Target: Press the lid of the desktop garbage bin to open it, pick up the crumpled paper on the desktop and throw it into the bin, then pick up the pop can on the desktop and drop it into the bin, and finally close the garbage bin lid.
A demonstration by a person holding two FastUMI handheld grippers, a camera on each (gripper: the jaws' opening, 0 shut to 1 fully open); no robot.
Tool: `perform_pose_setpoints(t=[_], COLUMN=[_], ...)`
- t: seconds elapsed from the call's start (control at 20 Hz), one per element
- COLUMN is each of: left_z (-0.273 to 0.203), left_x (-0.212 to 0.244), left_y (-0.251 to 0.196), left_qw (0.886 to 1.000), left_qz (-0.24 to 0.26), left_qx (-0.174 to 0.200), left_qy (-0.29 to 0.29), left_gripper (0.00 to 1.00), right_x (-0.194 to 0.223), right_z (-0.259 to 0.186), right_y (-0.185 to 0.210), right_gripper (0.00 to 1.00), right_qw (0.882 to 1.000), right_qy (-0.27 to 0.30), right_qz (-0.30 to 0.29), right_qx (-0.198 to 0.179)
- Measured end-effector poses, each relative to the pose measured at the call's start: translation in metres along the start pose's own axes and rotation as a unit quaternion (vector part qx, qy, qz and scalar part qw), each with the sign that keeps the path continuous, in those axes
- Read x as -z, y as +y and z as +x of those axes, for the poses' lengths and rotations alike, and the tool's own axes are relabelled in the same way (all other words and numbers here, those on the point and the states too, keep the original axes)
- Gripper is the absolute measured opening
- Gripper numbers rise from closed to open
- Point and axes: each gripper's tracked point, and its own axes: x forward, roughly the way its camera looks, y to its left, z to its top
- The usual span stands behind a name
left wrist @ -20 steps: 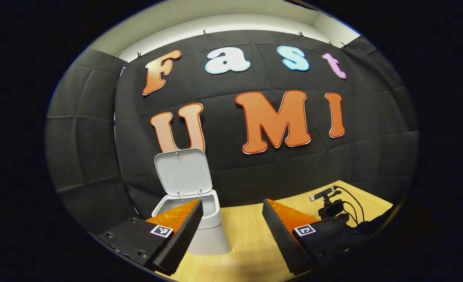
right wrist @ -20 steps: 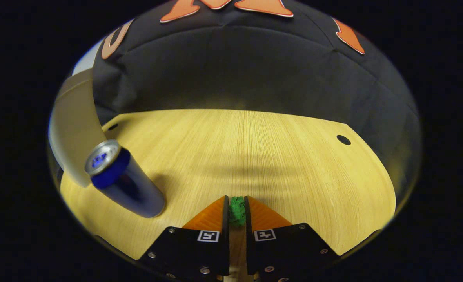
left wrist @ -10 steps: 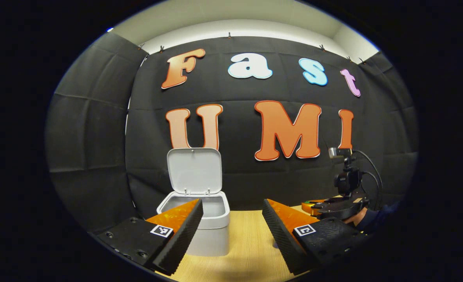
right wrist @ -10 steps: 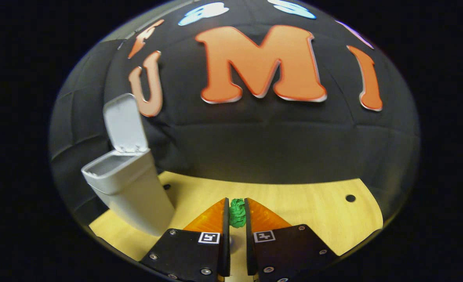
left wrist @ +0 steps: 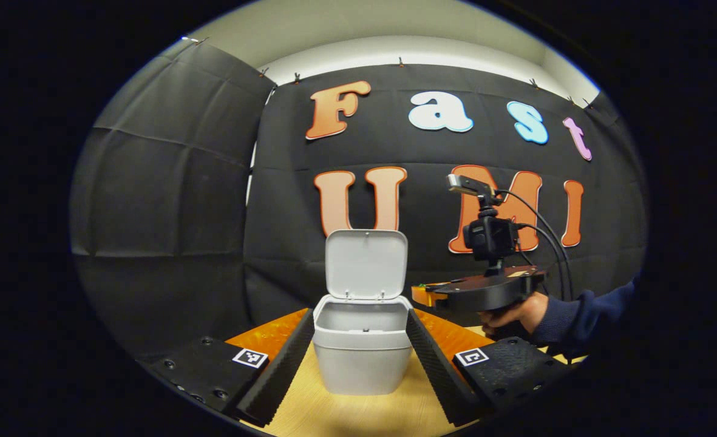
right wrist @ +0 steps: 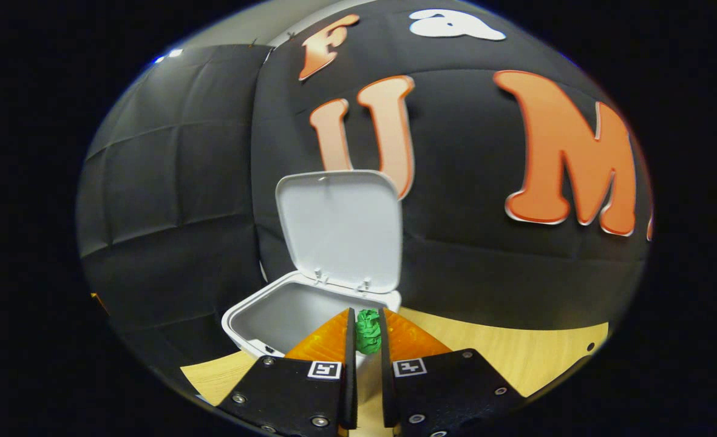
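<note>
Writing: no brand or label to read on the bin [left wrist: 362,355]; small black-and-white square marks [right wrist: 323,368] on both grippers, too small to read.
Right gripper [right wrist: 367,331]: bottom middle of the right gripper view, fingers nearly together, squeezing the crumpled paper [right wrist: 368,331] from both sides.
Crumpled paper: green, small, pinched between the fingertips, up in the air, just at the front edge of the open bin [right wrist: 285,312].
Right gripper from far: right middle of the left gripper view [left wrist: 422,293], held by a hand [left wrist: 513,312] with a dark sleeve [left wrist: 583,318], tip up near the right top edge of the bin.
Left gripper [left wrist: 354,331]: bottom of the left gripper view, fingers spread wide, holding nothing, the bin seen between them but farther off.
Bin: pale grey, standing on the wooden table [left wrist: 358,413], middle low in the left gripper view.
Lid [left wrist: 365,264]: flipped up, standing tall at the back of the bin, hinged at the rear edge.
Inside of bin: looks bare in the part seen in the right gripper view.
</note>
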Motion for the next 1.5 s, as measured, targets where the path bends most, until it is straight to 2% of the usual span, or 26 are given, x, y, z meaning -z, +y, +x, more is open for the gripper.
perform_pose_setpoints(t=[0.15, 0.25, 0.3, 0.35, 0.4, 0.5, 0.55, 0.7, 0.9, 1.0, 1.2, 1.3, 1.5], left_z=[-0.005, -0.003, -0.001, 0.002, 0.006, 0.018, 0.025, 0.042, 0.057, 0.063, 0.071, 0.075, 0.090], left_x=[0.002, 0.005, 0.009, 0.013, 0.017, 0.025, 0.028, 0.057, 0.101, 0.123, 0.169, 0.204, 0.264], left_y=[0.022, 0.028, 0.028, 0.026, 0.019, 0.000, -0.013, -0.072, -0.151, -0.182, -0.243, -0.267, -0.310], left_qw=[1.000, 1.000, 1.000, 1.000, 1.000, 1.000, 0.999, 0.995, 0.982, 0.977, 0.962, 0.955, 0.950], left_qz=[-0.004, -0.004, -0.005, -0.009, -0.012, -0.016, -0.017, -0.009, 0.005, 0.026, 0.024, 0.031, 0.075], left_qx=[-0.023, -0.029, -0.028, -0.024, -0.016, 0.008, 0.025, 0.097, 0.178, 0.195, 0.243, 0.257, 0.266], left_qy=[0.001, 0.003, 0.006, 0.012, 0.016, 0.020, 0.020, 0.031, 0.061, 0.082, 0.118, 0.148, 0.145], left_gripper=[0.96, 0.95, 0.95, 0.94, 0.94, 0.94, 0.94, 0.95, 0.95, 0.95, 0.96, 0.99, 0.97], right_x=[0.014, 0.009, 0.004, -0.003, -0.010, -0.022, -0.025, -0.024, -0.017, -0.004, 0.029, 0.044, 0.065], right_z=[0.043, 0.037, 0.028, 0.021, 0.010, -0.016, -0.033, -0.098, -0.182, -0.223, -0.288, -0.308, -0.324], right_y=[0.004, -0.010, -0.018, -0.022, -0.030, -0.056, -0.069, -0.111, -0.190, -0.224, -0.274, -0.291, -0.307], right_gripper=[0.17, 0.40, 0.44, 0.40, 0.62, 0.78, 0.80, 0.85, 0.88, 0.89, 0.90, 0.91, 0.91], right_qw=[0.999, 1.000, 1.000, 1.000, 1.000, 0.999, 0.999, 0.996, 0.984, 0.975, 0.957, 0.948, 0.937], right_qy=[0.034, 0.031, 0.022, 0.011, 0.001, -0.019, -0.030, -0.054, -0.076, -0.074, -0.059, -0.055, -0.034], right_qz=[0.008, 0.002, -0.002, 0.001, 0.010, 0.025, 0.028, 0.034, 0.023, 0.030, 0.066, 0.086, 0.096], right_qx=[0.002, 0.001, 0.005, 0.000, -0.007, 0.000, 0.012, 0.064, 0.162, 0.206, 0.276, 0.301, 0.334])
